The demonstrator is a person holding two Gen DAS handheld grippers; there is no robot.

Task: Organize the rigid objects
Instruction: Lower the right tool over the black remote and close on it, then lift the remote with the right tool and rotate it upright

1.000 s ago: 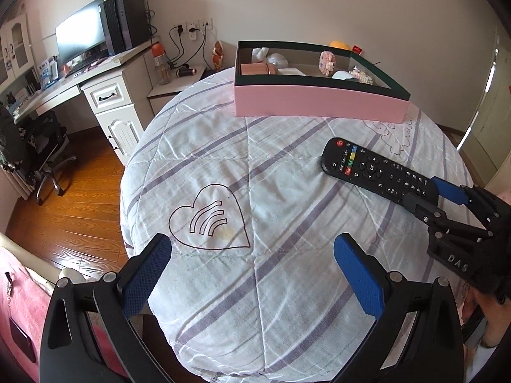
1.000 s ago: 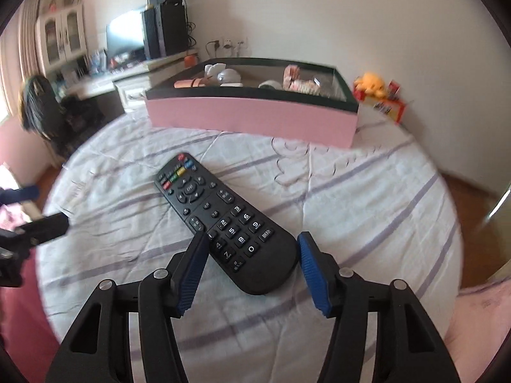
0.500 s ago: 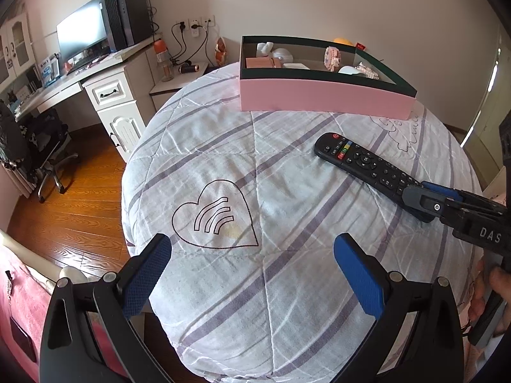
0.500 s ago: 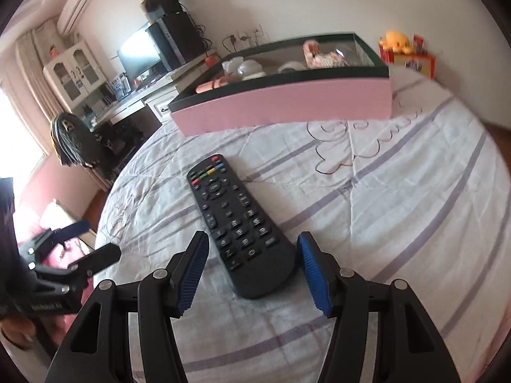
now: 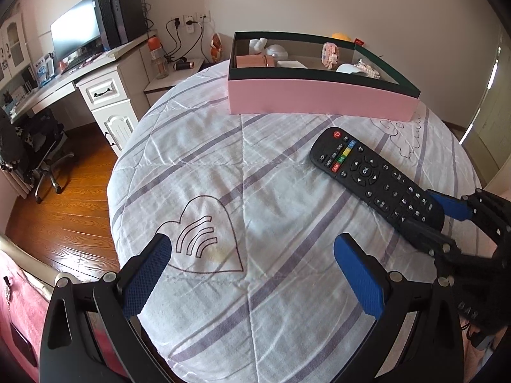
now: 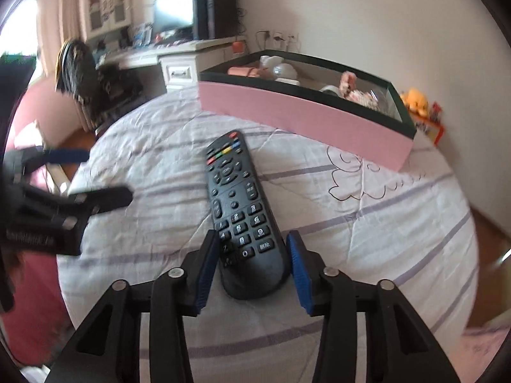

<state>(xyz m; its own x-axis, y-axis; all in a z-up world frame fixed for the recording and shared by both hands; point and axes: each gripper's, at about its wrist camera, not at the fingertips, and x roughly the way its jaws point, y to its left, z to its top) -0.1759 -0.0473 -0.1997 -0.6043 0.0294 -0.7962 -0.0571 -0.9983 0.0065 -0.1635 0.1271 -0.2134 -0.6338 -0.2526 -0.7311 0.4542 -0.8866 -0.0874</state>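
A black remote control (image 5: 367,172) (image 6: 239,207) lies on the round bed's white quilt (image 5: 223,166), its red power button toward the pink box (image 5: 319,99) (image 6: 303,118). My right gripper (image 6: 252,255) (image 5: 431,217) straddles the remote's near end. Its jaws are closing, and both blue pads (image 6: 207,255) meet the remote's sides. My left gripper (image 5: 252,271) (image 6: 95,175) hovers open over the quilt's heart print, with nothing between its fingers.
The pink box with a dark green rim sits at the bed's far side and holds several small items. A white desk (image 5: 105,89) with a monitor, an office chair (image 5: 35,146) and wooden floor lie to the left. A yellow plush (image 6: 415,100) sits behind the box.
The right gripper's jaws have narrowed onto the remote's near end, and the gripper has rolled and shifted. The remote has turned slightly on the quilt. The left gripper has stayed put.
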